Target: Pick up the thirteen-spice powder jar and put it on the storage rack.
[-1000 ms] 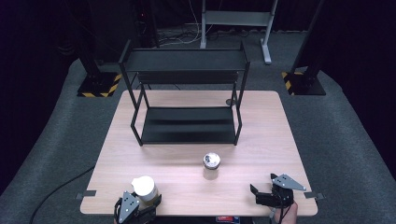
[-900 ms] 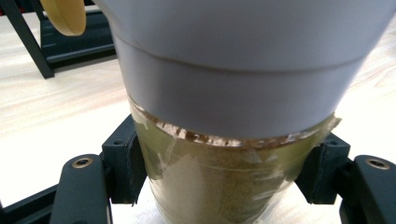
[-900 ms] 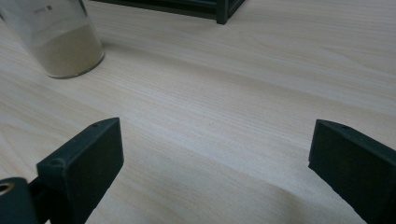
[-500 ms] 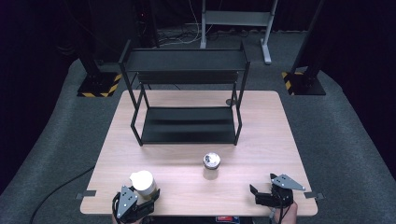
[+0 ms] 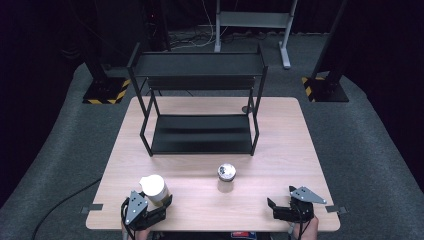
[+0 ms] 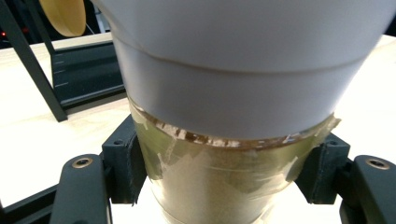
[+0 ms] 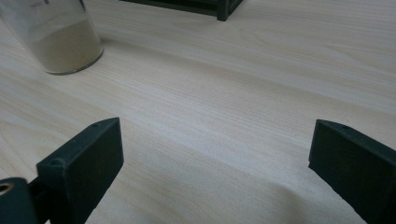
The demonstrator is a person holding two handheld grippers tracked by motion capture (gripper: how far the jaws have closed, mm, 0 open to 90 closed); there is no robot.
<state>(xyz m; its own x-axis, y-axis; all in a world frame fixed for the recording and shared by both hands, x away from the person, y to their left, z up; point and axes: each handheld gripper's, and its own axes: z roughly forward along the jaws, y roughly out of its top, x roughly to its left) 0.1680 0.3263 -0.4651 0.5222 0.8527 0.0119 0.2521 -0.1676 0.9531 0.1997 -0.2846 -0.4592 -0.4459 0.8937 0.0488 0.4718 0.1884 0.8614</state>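
Observation:
My left gripper (image 5: pixel 159 206) is at the table's front left corner, shut on a white-capped bottle (image 5: pixel 154 188). In the left gripper view, the two black pads (image 6: pixel 126 163) press the clear, yellowish body of the bottle (image 6: pixel 224 182) just below its wide white cap. My right gripper (image 5: pixel 274 210) rests at the front right, jaws wide open and pointing left with nothing between them; the right gripper view has bare wood between its jaws (image 7: pixel 215 168). A small glass jar (image 5: pixel 226 176) with a silver lid stands near the table's middle, and its powder-filled base (image 7: pixel 63 42) is in the right gripper view.
A black two-tier metal rack (image 5: pixel 200 90) stands on the far half of the wooden table (image 5: pixel 285 145), and its lower shelf (image 6: pixel 84 70) is in the left gripper view. Dark carpet and stand legs surround the table.
The left gripper has shifted the white-capped bottle slightly away from the front edge. The right gripper and the glass jar have not moved.

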